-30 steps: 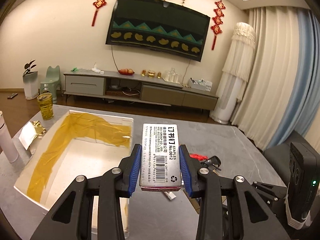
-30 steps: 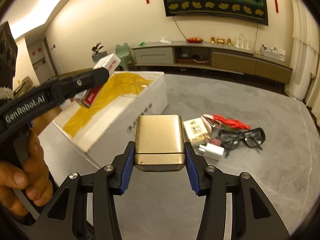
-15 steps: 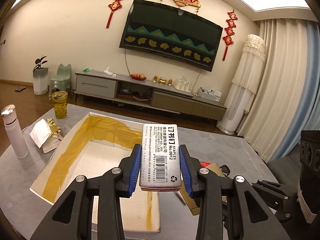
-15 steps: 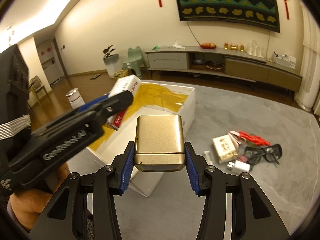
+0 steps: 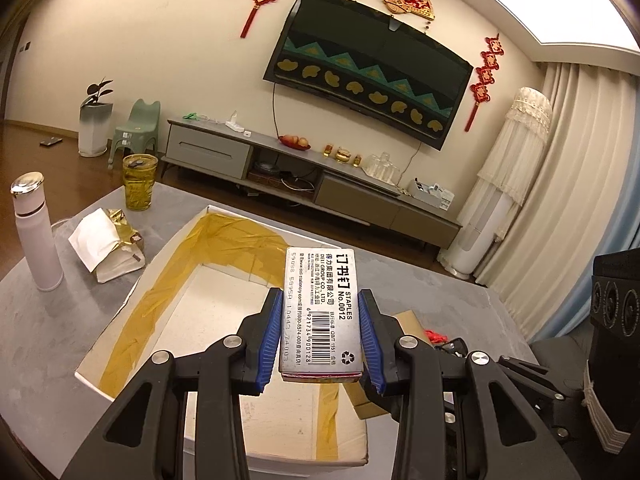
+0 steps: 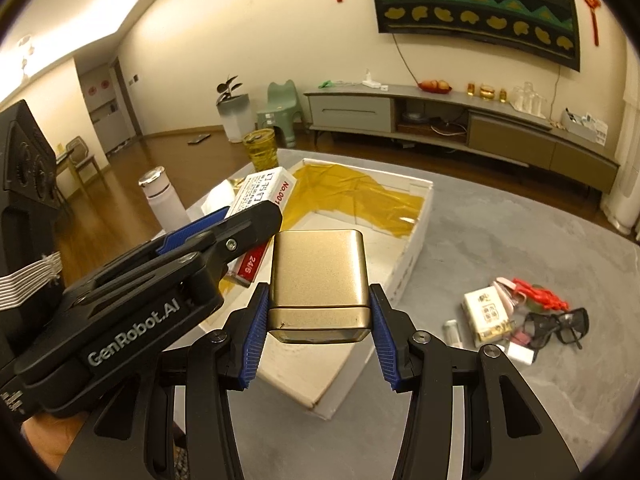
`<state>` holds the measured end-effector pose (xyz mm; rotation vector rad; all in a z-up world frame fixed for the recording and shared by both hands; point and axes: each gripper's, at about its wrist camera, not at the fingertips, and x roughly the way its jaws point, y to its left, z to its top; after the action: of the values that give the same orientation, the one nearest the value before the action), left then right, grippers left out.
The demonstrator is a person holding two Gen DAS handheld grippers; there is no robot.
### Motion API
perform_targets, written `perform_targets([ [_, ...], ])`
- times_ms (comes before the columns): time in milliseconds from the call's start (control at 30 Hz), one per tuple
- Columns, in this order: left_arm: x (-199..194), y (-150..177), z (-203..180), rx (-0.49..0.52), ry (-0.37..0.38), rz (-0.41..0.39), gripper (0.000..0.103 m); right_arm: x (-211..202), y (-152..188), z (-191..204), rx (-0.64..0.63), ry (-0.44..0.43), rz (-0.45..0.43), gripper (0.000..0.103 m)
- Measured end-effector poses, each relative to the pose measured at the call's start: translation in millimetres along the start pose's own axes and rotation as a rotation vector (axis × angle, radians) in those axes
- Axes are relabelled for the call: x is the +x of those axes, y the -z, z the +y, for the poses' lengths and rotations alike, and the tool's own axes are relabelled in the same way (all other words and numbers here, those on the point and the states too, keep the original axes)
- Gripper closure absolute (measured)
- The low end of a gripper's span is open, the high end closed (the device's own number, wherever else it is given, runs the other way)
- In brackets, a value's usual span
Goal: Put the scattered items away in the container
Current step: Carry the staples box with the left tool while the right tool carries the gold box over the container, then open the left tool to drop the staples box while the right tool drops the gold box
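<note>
Hovering over the white box [image 5: 168, 320]: left gripper [image 5: 322, 338] clamps a staple box [image 5: 320, 308], right gripper [image 6: 318, 330] clamps a gold tin [image 6: 318, 276].

1. The left gripper [image 5: 320, 336] has 2 black fingers of angular, open-framed plastic, each tipped with a ribbed blue pad [image 5: 270, 340].
2. A round silver screw [image 5: 230, 341] sits at each finger joint, 4 showing in the left wrist view.
3. The right gripper [image 6: 318, 334] has the same build: black linkage arms, ridged blue pads [image 6: 254, 336] and silver screws.
4. In the right wrist view, the left gripper's side bears white "GenRobot.AI" lettering [image 6: 134, 332].
5. A black housing [image 6: 24, 184] with a pale grey ribbed band sits behind it.
6. Part of a hand [image 6: 44, 444] shows under that body; no sleeve is visible.
</note>
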<state>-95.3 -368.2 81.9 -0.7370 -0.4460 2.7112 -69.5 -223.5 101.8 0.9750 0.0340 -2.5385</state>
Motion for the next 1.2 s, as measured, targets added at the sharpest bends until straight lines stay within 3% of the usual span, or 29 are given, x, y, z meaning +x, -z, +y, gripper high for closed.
perform_targets([
  [600,16,-1,56,-0.193,-0.018,0.081,0.064,55,-14,13,-0.108,0.043,0.082,0.053],
  [1200,32,6,69,-0.216,-0.101,0.136,0.064,91,-14,8,-0.150,0.013,0.151,0.051],
])
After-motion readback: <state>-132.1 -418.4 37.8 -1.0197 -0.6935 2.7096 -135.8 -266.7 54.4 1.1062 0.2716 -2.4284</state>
